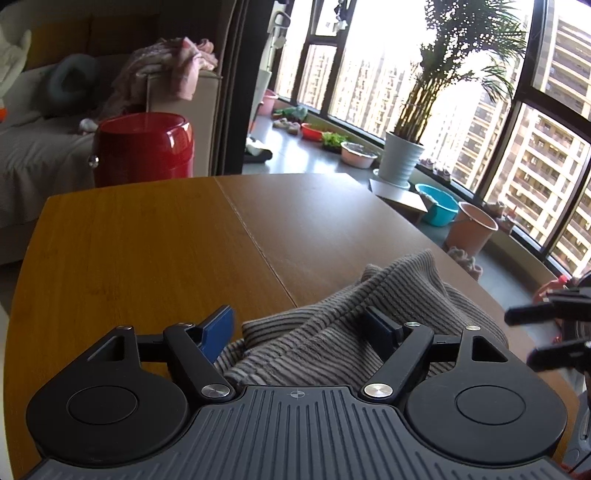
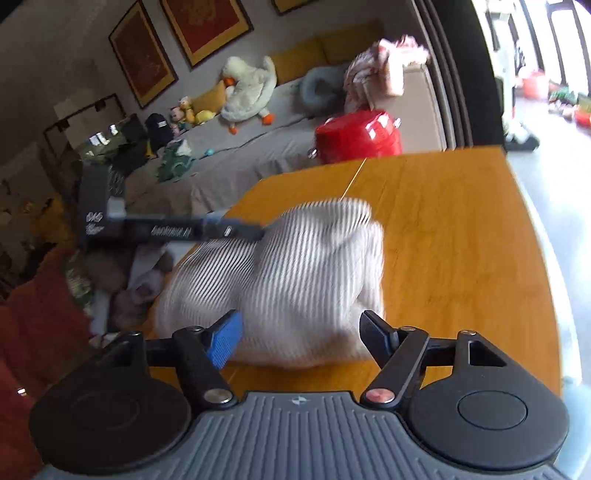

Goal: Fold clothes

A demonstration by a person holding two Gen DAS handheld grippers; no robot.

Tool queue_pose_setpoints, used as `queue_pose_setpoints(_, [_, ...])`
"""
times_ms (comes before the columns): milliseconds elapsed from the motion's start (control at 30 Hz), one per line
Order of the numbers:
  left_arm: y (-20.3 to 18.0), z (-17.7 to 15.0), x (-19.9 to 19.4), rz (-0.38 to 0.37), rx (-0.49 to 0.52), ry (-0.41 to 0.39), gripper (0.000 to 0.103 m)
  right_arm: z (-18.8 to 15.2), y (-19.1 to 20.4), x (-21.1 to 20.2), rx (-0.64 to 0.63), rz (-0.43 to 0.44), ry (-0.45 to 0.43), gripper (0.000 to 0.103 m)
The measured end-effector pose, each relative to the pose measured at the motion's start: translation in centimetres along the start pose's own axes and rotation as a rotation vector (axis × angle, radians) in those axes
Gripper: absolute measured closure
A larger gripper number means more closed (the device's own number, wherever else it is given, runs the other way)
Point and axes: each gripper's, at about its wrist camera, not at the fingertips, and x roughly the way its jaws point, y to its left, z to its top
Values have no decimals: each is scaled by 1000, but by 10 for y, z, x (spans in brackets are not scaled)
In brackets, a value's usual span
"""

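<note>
A home is shown, a living room high up in a block of flats. A sofa (image 2: pixel 258 147) is seen along the wall, and soft toys are laid on it, among them a big white duck (image 2: pixel 251 92). Framed pictures (image 2: pixel 207 26) are hung above the sofa. A wooden bench (image 1: pixel 166 240) is placed near the sofa, and a red bin (image 1: pixel 144 147) is stood beside it. Tall windows (image 1: pixel 406 74) are seen on a curved balcony, and other tall flats are seen through them. A potted palm (image 1: pixel 402 155), wash bowls (image 1: pixel 437 205) and a bucket (image 1: pixel 471 230) are kept on the balcony floor.
</note>
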Motion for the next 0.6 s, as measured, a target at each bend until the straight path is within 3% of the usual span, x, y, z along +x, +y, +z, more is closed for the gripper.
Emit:
queue_pose_setpoints(133, [8,21,-2,-3,-14,-30,22,-13,-5,28,135,68,89,31])
queue_pose_setpoints(200, [11,23,9,11,0,2,22,-7,-11,41,223,105,82,33])
queue_pose_setpoints(300, [19,11,24,20,-7,71,24,11,-23,56,284,61,79,33])
queue_pose_setpoints(400, [36,-6,23,18,-94,96,28,38,-27,61,200,-20,42,33])
queue_pose_setpoints(500, [58,-17,11,-41,-264,99,37,68,-26,66,59,-133,-21,33])
queue_pose_setpoints(600, [55,-32,-1,-134,-346,105,38,90,-23,78,-72,-253,-67,32])
